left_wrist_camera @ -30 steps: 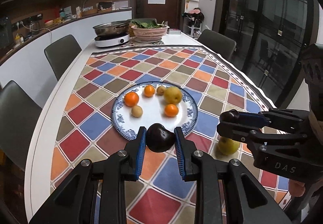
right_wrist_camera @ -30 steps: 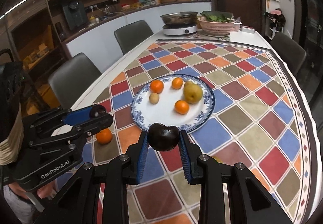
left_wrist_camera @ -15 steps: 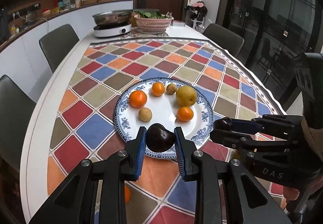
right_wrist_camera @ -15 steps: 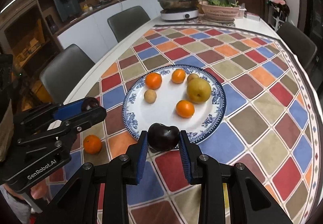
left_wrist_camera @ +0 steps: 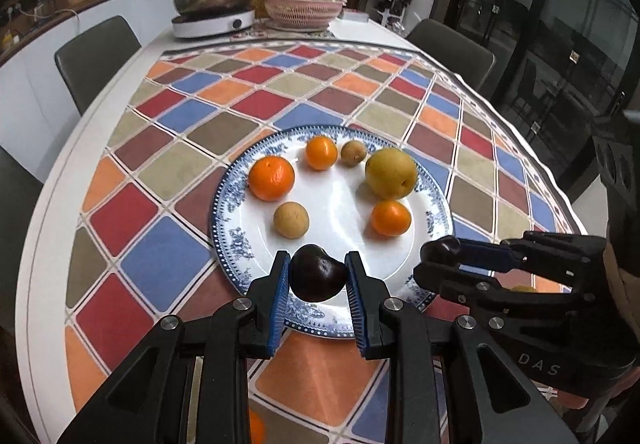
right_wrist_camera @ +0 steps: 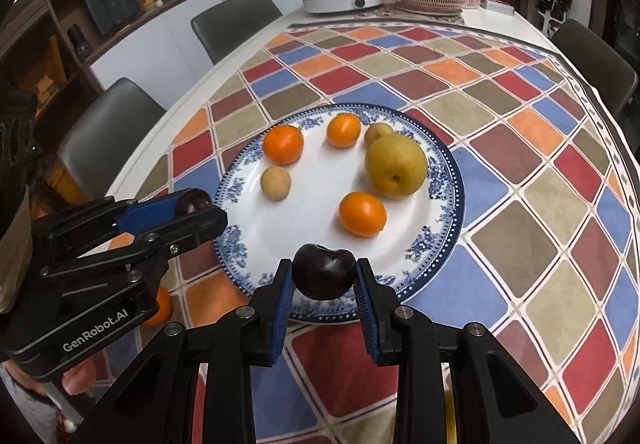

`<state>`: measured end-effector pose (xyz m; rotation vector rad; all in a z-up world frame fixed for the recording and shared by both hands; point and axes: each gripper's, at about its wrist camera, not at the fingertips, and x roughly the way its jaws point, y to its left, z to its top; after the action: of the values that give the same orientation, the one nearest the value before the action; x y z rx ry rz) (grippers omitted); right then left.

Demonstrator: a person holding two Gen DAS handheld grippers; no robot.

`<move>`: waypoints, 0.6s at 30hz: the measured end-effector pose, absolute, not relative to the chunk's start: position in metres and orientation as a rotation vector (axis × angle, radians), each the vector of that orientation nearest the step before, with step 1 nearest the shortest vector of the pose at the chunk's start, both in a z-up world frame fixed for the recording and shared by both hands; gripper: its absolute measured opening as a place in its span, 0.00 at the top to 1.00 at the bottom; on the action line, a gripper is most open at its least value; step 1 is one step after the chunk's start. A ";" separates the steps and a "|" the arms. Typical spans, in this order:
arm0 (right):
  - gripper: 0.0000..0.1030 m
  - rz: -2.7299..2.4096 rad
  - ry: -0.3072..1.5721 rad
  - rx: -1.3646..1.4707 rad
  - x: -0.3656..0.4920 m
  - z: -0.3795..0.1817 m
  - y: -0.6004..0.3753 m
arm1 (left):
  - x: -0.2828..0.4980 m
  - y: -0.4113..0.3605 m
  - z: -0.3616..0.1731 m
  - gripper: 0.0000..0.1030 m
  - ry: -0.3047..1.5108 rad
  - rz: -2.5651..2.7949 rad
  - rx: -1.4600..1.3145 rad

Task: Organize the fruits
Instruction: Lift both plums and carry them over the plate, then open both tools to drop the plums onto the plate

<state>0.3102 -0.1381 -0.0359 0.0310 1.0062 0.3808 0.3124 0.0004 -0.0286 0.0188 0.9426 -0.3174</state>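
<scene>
In the left wrist view, the left gripper sits at the lower centre of the frame, clenched on a dark plum pinched between its blue pads, just above the near rim of the blue-and-white plate. The right gripper enters from the right edge, grasping a second dark plum at its tips, over the plate's lower right rim.

In the right wrist view, that second plum appears at the lower centre between the right gripper's pads, over the plate's near rim. The left gripper shows at the left edge with its plum beside the plate's left rim.

On the plate lie three oranges, one at the upper left, a large yellow pear at the right, and two small tan fruits. Another orange rests on the checkered tablecloth, lower left of the right wrist view, partly behind the left gripper.
</scene>
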 end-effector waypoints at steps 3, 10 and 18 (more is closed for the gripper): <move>0.69 0.374 1.017 0.034 0.317 -0.040 -0.138 | 0.318 -0.002 -0.035 0.73 0.965 -0.321 0.027; 0.69 0.357 1.019 0.035 0.325 -0.041 -0.140 | 0.322 -0.004 -0.036 0.61 0.970 -0.314 0.033; 0.60 0.300 0.955 -0.016 0.312 -0.024 -0.147 | 0.306 0.003 -0.021 0.60 0.943 -0.233 0.044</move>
<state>0.3119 -0.1473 -0.0237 -0.0162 0.9548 0.2998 0.3057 0.0033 -0.0208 0.0440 0.9433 -0.2326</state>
